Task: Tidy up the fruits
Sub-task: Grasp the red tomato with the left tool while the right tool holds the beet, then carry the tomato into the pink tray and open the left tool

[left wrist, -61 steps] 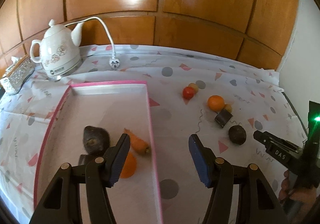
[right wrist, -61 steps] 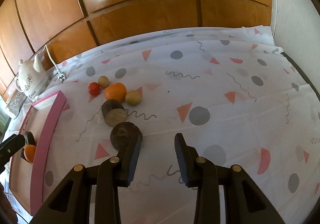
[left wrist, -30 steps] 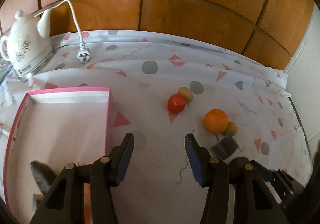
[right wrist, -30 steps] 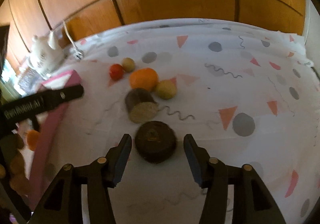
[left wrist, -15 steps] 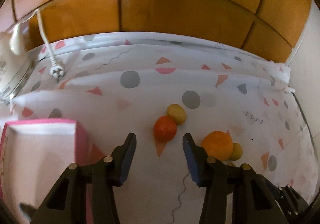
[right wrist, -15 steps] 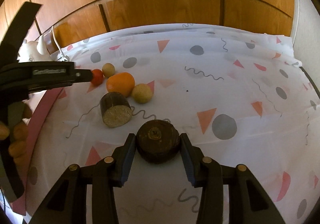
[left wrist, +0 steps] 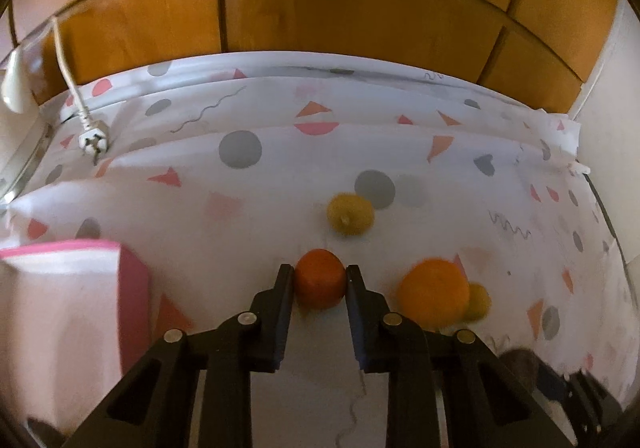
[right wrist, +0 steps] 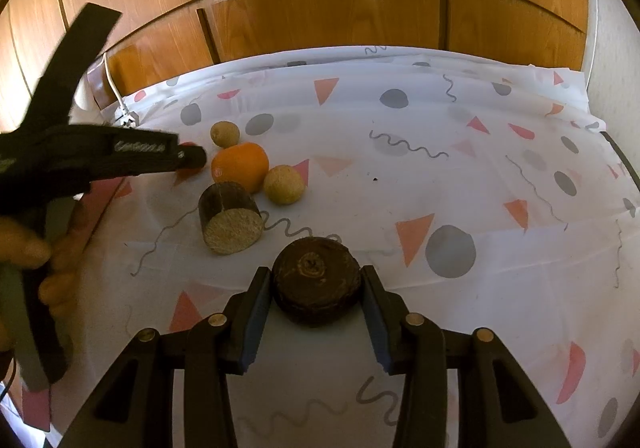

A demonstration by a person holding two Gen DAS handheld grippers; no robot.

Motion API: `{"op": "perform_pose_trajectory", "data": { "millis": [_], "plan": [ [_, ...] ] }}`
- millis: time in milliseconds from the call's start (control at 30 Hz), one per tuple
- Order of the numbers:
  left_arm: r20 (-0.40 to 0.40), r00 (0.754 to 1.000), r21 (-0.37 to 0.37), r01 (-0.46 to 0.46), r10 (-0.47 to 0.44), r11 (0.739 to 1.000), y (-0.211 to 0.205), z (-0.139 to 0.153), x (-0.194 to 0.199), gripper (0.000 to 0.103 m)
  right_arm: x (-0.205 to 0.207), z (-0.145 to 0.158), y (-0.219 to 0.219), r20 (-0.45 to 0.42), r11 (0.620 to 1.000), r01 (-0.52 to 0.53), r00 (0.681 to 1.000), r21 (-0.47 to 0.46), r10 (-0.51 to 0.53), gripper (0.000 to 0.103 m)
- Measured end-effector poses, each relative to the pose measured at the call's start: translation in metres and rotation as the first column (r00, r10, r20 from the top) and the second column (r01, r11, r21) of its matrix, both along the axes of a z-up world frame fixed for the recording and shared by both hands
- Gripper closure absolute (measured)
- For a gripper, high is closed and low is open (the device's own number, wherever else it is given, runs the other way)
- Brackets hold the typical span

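My left gripper [left wrist: 320, 280] is shut on a small red-orange fruit [left wrist: 320, 284] on the patterned tablecloth. A yellow fruit [left wrist: 350, 213] lies just beyond it, and an orange [left wrist: 434, 294] with a small yellow fruit [left wrist: 478, 302] behind it lies to its right. My right gripper [right wrist: 318, 282] is shut on a dark brown round fruit [right wrist: 316, 280]. In the right wrist view the left gripper [right wrist: 192, 159] reaches in from the left, beside the orange [right wrist: 240, 165], a tan ball-shaped fruit [right wrist: 284, 183], a smaller tan fruit [right wrist: 225, 133] and a cut dark cylinder-shaped piece [right wrist: 230, 217].
A pink-rimmed white tray [left wrist: 132, 288] stands at the left of the cloth. A white cable with its plug [left wrist: 94, 139] lies at the back left. Wooden panelling runs behind the table, and a white wall is at the right.
My left gripper moved forward and right from the tray and closed on the red-orange fruit. My right gripper closed on the dark brown fruit.
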State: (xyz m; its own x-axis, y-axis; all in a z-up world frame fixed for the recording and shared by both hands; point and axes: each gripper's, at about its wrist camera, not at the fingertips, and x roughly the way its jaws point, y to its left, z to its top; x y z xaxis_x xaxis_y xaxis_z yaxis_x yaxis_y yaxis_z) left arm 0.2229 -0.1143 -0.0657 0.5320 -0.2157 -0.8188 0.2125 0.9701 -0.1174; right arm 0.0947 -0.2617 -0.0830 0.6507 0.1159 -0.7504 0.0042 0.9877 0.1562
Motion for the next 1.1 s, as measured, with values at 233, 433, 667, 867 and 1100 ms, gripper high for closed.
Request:
{"op": "perform_pose_trajectory", "data": {
  "millis": [233,433,667,867,1100],
  "plan": [
    [0.02,1.0,0.015,0.01,-0.01,1.0,0.001,0.006,-0.059,0.078,0.001,0.0,0.004,-0.01,1.0,-0.001,1.0,-0.029,0.0,0.057],
    [0.055,0.998,0.032,0.02,-0.022,0.999,0.002,-0.007,-0.107,0.077,0.001,-0.001,0.002,-0.002,1.0,0.0,1.0,-0.013,0.0,0.057],
    [0.104,0.994,0.019,0.02,-0.022,1.0,0.005,-0.016,-0.114,0.077,0.002,0.0,0.008,-0.006,0.999,0.0,1.0,-0.05,0.0,0.057],
    [0.109,0.994,0.018,0.025,-0.027,1.0,0.003,-0.018,-0.115,0.077,0.003,0.0,0.01,-0.015,0.998,-0.002,1.0,-0.064,0.001,0.057],
    [0.115,0.993,0.007,0.027,-0.028,1.0,0.002,-0.019,-0.117,0.077,0.002,0.0,0.011,-0.011,0.997,0.001,1.0,-0.071,-0.002,0.057]
  ]
}}
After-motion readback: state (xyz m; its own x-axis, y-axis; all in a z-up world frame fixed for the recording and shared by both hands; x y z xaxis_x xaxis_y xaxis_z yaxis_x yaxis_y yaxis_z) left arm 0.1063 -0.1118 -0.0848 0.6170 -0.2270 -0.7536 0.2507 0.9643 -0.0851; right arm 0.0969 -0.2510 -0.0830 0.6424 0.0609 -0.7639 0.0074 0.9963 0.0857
